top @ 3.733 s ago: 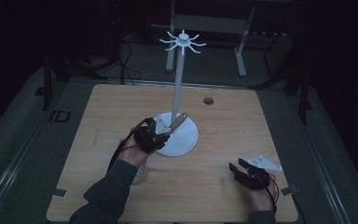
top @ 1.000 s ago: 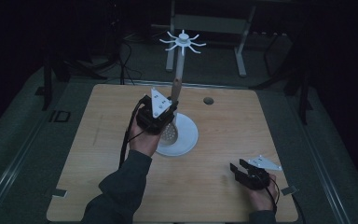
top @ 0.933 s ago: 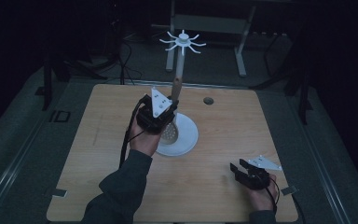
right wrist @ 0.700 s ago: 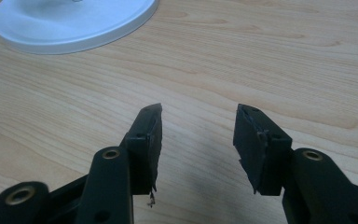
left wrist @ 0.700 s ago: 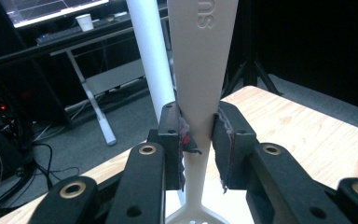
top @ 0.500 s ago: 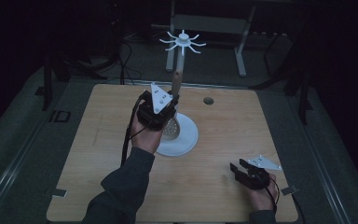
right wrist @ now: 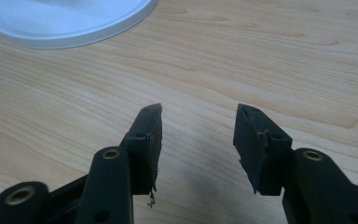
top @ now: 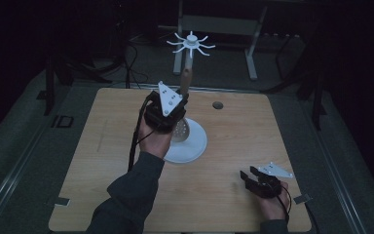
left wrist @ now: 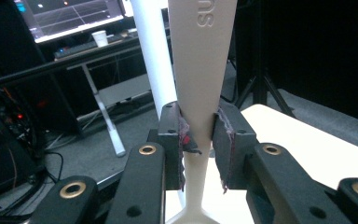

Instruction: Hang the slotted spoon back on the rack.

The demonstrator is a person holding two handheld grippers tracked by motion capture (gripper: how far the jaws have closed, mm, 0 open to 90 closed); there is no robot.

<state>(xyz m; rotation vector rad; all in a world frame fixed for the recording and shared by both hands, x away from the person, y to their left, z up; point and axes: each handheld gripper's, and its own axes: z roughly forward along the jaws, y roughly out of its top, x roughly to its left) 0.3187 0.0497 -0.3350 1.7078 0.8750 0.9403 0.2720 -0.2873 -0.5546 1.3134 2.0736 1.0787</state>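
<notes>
the left gripper (top: pixel 171 114) is higher and farther toward the back of the table than it was a few seconds ago, when it sat low beside the round white base (top: pixel 195 146) of the stand. since then it has come up along the white pole (left wrist: pixel 151 60), and over the last second it has only crept a little further. its pads are clamped on the narrow neck of a pale slotted spoon (left wrist: pixel 200 79); in the left gripper view the handle widens upward between the pads and carries raised letters near the top. in the high view the spoon's perforated bowl (top: pixel 180 130) hangs just under the gripper, over the base, and the handle's tip appears brownish beside the pole, though the light is too dim to be sure of the colour. the right gripper (top: pixel 254 179) has not moved: it rests near the front right corner of the table, its fingers standing wide apart with nothing between them, and in the right gripper view bare wood shows in the gap (right wrist: pixel 198 140).

the table (top: pixel 102 161) is light wood with rounded corners and a small dark hole (top: pixel 217 105) near its back edge. the stand's top is a white ring of hooks (top: pixel 191 43). around the table the floor is grey carpet and the room is dark; behind stands a desk frame on metal legs (top: pixel 251 53), and the left gripper view shows a lit monitor (left wrist: pixel 70 14), a paper cup (left wrist: pixel 99 37) and a tripod (left wrist: pixel 261 84).
</notes>
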